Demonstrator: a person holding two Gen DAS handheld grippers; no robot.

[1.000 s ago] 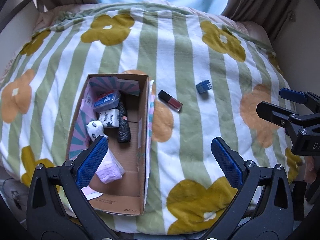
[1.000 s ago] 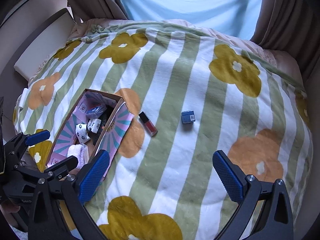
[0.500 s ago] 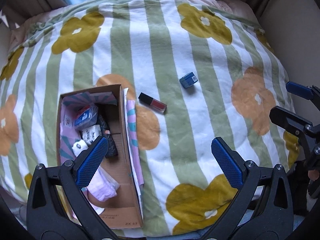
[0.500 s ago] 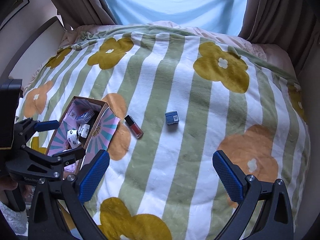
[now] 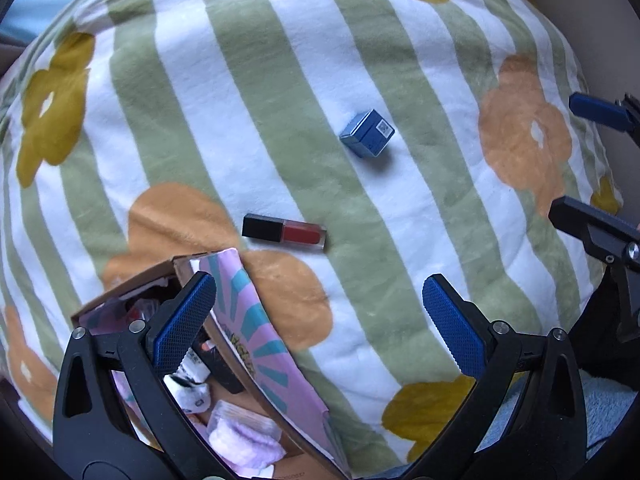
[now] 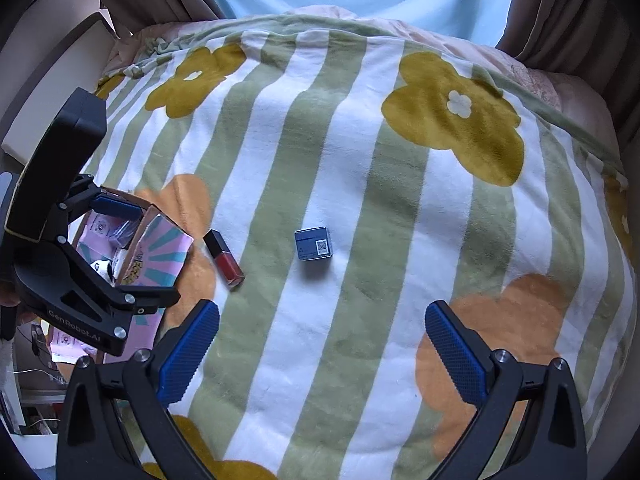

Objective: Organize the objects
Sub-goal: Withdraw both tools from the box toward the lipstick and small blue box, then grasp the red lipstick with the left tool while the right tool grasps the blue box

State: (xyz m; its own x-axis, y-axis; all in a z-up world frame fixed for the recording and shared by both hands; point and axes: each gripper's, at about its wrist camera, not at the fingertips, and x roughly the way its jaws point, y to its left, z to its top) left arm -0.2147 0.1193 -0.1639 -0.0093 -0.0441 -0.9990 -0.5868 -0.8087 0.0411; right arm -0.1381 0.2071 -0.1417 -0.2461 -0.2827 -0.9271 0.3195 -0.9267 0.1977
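Observation:
A red lip-gloss tube with a black cap (image 5: 283, 232) lies on the striped flower blanket just beyond the cardboard box (image 5: 256, 344); it also shows in the right wrist view (image 6: 224, 259). A small blue box (image 5: 367, 133) lies farther out, also in the right wrist view (image 6: 314, 244). The cardboard box (image 6: 160, 248) holds several small items. My left gripper (image 5: 316, 320) is open and empty, hovering over the box's near corner and the blanket. My right gripper (image 6: 320, 344) is open and empty, above the blanket short of the blue box.
The blanket (image 6: 400, 184) covers a bed that drops off at all sides. Curtains (image 6: 560, 4) and a bright window stand behind. A white ledge (image 6: 52, 92) is at the far left. The right gripper shows at the right edge of the left wrist view (image 5: 600, 168).
My left gripper has moved forward and right, so the lip-gloss tube and blue box look closer and the cardboard box has slid to the lower left. The right gripper has crept forward.

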